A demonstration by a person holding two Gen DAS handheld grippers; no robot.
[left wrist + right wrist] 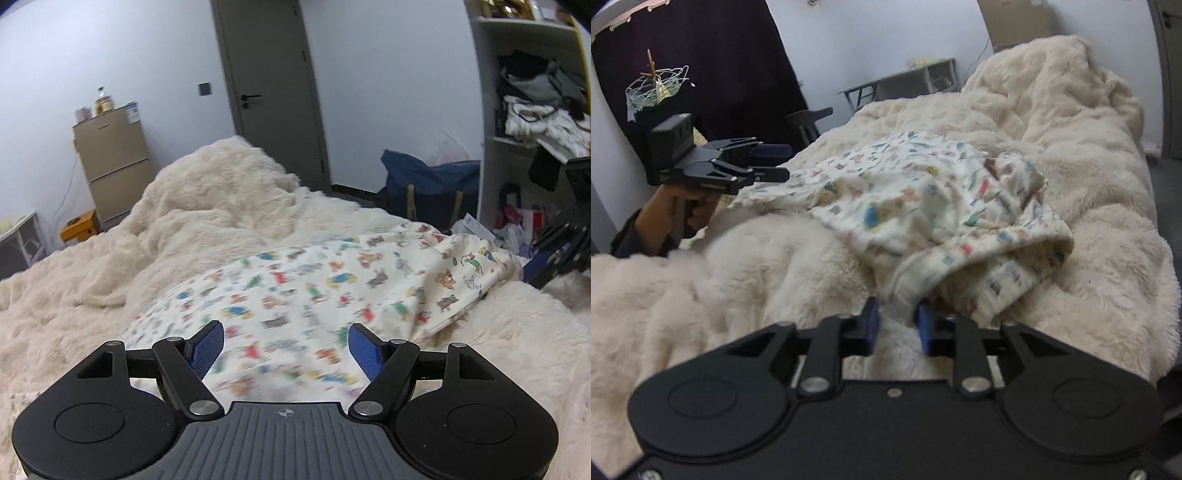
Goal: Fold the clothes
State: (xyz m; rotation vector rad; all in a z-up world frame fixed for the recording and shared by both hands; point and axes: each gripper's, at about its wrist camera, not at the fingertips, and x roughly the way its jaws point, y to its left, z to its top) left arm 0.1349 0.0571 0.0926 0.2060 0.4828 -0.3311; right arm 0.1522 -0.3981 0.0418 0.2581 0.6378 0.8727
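**Q:** Where is the garment located, and how is it laid out?

**A:** Presently, the printed garment (314, 291) is spread across the fluffy cream blanket (221, 199) on the bed. In the left wrist view it is seen lying mostly flat in the near centre, with its right end bunched and raised. In the right wrist view the near edge is seen rolled into a thick fold.

**Q:** What is the state of the left gripper (286, 347)?

**A:** It is released. Its blue pads (207, 349) are spread wide apart, and nothing is held between them. The garment is seen beyond and below the fingers; contact cannot be determined. In the right wrist view this gripper is seen at the far left, carried by a hand (689, 212) beside the garment's left edge.

**Q:** And the right gripper (895, 326)?

**A:** A bunched portion of the garment's near edge is seated between its blue pads (925, 330), which are drawn close together. The cloth appears to be grasped.

**Q:** What else is recorded in the room?

**A:** A grey door (273, 92) and a small fridge (114, 166) are visible against the far wall.
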